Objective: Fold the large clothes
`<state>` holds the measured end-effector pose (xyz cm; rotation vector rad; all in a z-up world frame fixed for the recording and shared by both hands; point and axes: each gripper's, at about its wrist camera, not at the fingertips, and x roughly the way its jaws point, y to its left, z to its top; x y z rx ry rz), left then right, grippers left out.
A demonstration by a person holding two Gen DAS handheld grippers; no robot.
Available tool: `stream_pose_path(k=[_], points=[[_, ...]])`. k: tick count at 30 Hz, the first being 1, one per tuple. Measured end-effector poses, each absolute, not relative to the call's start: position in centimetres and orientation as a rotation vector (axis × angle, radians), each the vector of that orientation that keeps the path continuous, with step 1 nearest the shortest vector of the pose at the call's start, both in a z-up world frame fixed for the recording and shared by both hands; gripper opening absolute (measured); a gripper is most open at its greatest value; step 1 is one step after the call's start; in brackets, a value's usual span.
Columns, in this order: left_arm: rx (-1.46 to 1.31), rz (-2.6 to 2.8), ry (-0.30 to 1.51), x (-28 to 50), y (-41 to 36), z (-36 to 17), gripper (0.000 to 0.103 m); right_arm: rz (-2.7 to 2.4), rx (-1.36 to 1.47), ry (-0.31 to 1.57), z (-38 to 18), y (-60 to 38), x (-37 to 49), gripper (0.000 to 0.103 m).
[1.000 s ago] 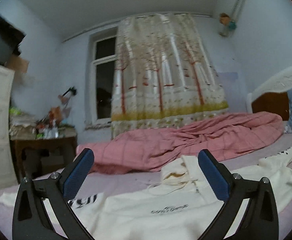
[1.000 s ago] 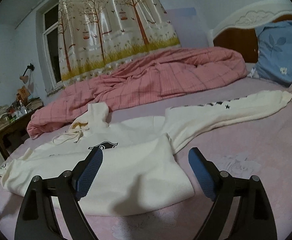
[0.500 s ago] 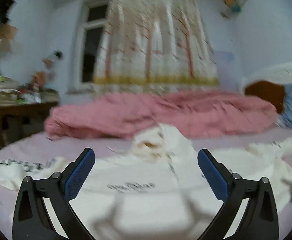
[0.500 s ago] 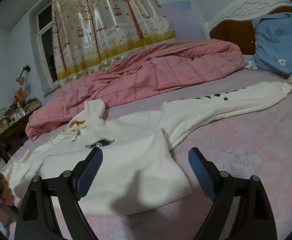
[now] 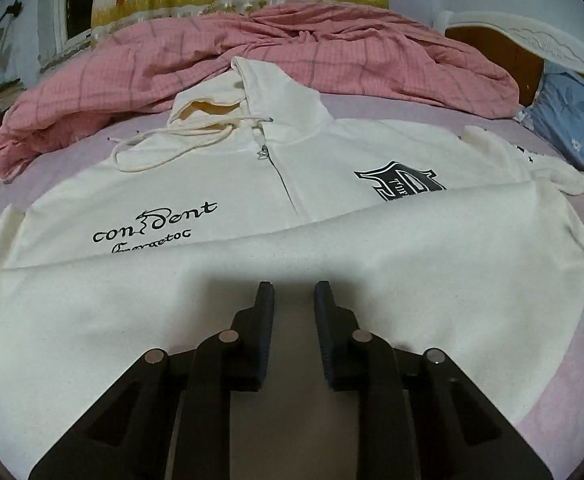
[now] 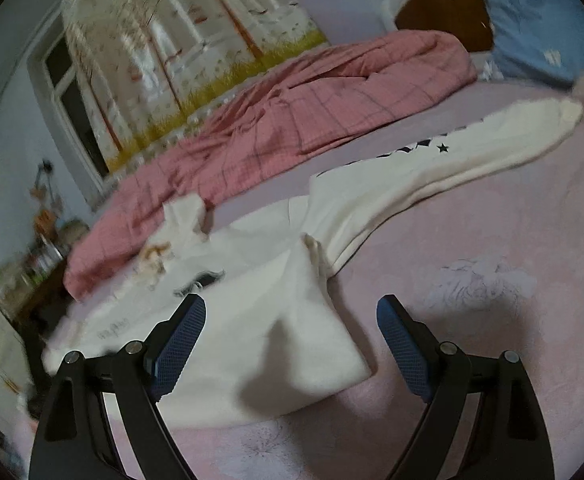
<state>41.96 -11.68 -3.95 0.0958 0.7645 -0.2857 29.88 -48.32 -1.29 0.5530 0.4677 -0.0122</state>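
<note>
A cream zip-up hoodie [image 5: 331, 208] is lying face up across the bed [image 6: 491, 240], hood toward the rumpled pink quilt [image 5: 331, 52], with its lower part already folded up over the chest so that the fold is partly covering the black emblem. One printed sleeve [image 6: 471, 160] is stretching out flat toward the blue pillow [image 6: 539, 20].

The left tongs [image 5: 293, 300] are hovering low over the folded-up panel, near its middle, and their jaws are closing; only a narrow gap is showing between them, and no cloth is visibly pinched in it. The right tongs [image 6: 292, 328] are standing wide open over the hoodie's near corner, holding nothing.

The fabric is looking like thick fleece: soft, limp and fairly weighty for a garment, so it is likely to sag and drag on the sheet instead of holding a shape. It is not fragile, and its nap should be giving the pads good purchase. A pinch in the middle of a flat panel is probably gathering just one layer and bunching it; the better holds are judged to be at edges and corners, where both layers can be caught together, or at the cuff end of the outstretched sleeve. The drawstring [image 5: 172, 148] and zipper pull are poor places to grab.
</note>
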Motion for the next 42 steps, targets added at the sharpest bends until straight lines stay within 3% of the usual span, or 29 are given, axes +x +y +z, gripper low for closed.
stream_pose_path(k=[6, 9, 11, 17, 20, 28, 29, 31, 33, 37, 42], points=[[0.041, -0.305, 0.737, 42.0, -10.5, -3.2, 0.021, -0.179, 0.679, 0.442, -0.1, -54.5, 30.1, 0.089], [0.03, -0.296, 0.764, 42.0, -9.9, -3.0, 0.029, -0.335, 0.641, 0.417, 1.5, -59.8, 31.1, 0.089], [0.009, -0.282, 0.769, 41.9, -9.1, -2.8, 0.029, -0.371, 0.611, 0.439, 1.7, -63.8, 32.4, 0.089], [0.023, -0.232, 0.753, 41.8, -9.0, -2.8, 0.031, -0.525, 0.735, 0.555, -2.1, -77.3, 34.4, 0.089], [0.054, -0.214, 0.751, 41.8, -9.4, -2.9, 0.033, -0.481, 0.824, 0.498, -3.0, -80.1, 34.6, 0.089], [0.05, -0.219, 0.749, 42.0, -9.2, -3.0, 0.035, -0.557, 0.731, 0.536, -3.0, -83.6, 38.9, 0.089], [0.058, -0.215, 0.751, 42.1, -9.3, -3.1, 0.035, -0.568, 0.729, 0.541, -3.2, -84.0, 39.2, 0.086], [0.068, -0.21, 0.748, 42.0, -9.4, -3.1, 0.035, -0.63, 0.69, 0.582, -3.3, -84.0, 39.9, 0.059], [0.072, -0.207, 0.745, 41.9, -9.4, -3.0, 0.035, -0.643, 0.691, 0.568, -3.3, -83.9, 39.4, 0.016], [0.089, -0.184, 0.739, 41.8, -9.7, -3.1, 0.037, -0.742, 0.589, 0.315, -0.3, -80.9, 35.5, 0.014], [0.089, -0.158, 0.739, 41.9, -9.5, -3.1, 0.037, -0.817, 0.241, 0.396, 4.2, -74.6, 39.3, 0.014]])
